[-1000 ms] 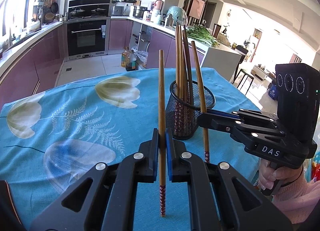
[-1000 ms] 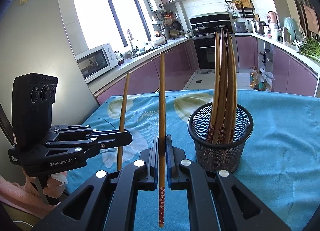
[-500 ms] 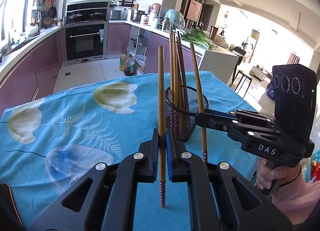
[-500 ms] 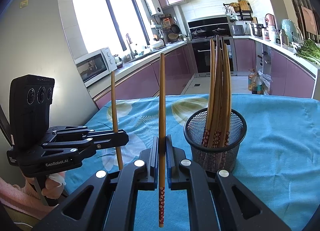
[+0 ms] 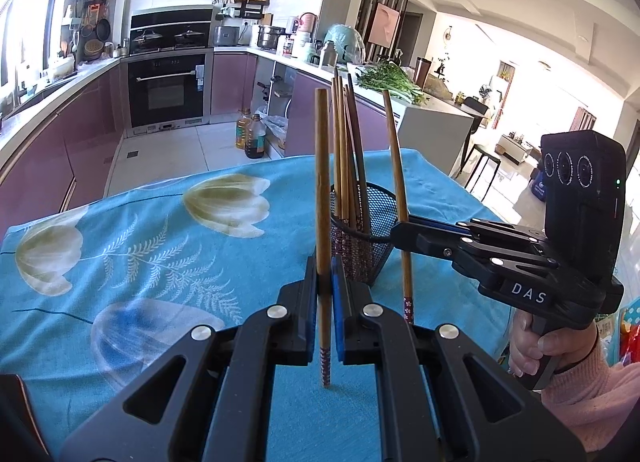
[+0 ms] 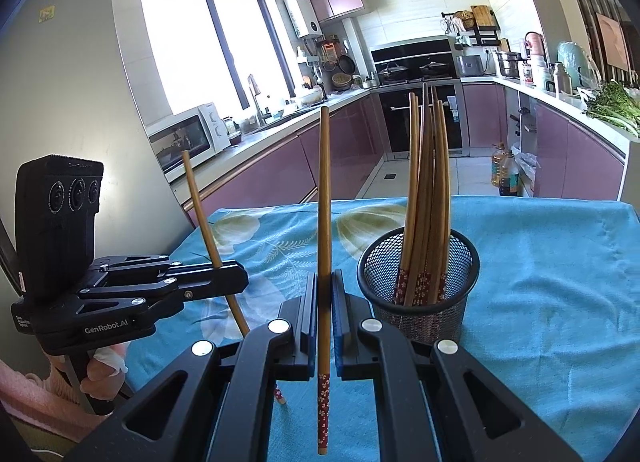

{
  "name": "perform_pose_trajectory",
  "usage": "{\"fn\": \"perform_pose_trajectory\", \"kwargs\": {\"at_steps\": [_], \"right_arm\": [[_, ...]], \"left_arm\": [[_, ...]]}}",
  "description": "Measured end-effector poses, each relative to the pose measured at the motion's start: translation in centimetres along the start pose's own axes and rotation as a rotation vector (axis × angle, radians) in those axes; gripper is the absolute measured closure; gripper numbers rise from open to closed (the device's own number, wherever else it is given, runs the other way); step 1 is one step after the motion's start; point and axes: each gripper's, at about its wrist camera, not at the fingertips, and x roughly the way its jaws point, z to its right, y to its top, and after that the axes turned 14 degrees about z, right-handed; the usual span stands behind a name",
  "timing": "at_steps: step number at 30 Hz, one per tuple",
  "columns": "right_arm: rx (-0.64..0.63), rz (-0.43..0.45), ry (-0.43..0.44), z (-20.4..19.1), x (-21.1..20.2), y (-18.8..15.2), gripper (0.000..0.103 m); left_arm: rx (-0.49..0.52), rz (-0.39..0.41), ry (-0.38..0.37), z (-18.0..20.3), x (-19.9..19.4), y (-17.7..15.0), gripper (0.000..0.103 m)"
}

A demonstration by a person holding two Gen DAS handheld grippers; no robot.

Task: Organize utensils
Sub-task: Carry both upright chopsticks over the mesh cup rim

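Note:
A black mesh holder [image 5: 374, 236] [image 6: 420, 282] stands on the blue floral tablecloth [image 5: 140, 262] with several wooden chopsticks upright in it. My left gripper [image 5: 325, 282] is shut on one wooden chopstick [image 5: 322, 182], held upright in front of the holder; it shows at the left of the right wrist view [image 6: 240, 280]. My right gripper [image 6: 325, 294] is shut on another upright chopstick [image 6: 324, 202], to the left of the holder; it shows in the left wrist view [image 5: 398, 234], just right of the holder.
The table's far edge [image 5: 240, 170] drops to the kitchen floor with oil bottles [image 5: 252, 136]. Purple cabinets, an oven [image 5: 166, 92] and a counter with greens [image 5: 390, 80] lie beyond. A microwave [image 6: 188, 138] sits on the left counter.
Both grippers have lifted and tilted their chopsticks slightly. The holder now sits lower and a little farther in both views. Both grips are unchanged.

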Motion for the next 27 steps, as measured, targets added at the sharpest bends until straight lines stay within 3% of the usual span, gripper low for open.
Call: {"fn": "perform_pose_trajectory", "kwargs": {"at_steps": [27], "right_arm": [[0.003,0.035,-0.004,0.2,-0.1,0.9,0.097]], "left_arm": [[0.034,0.019,-0.011,0.8,-0.1,1.4,0.096]]}}
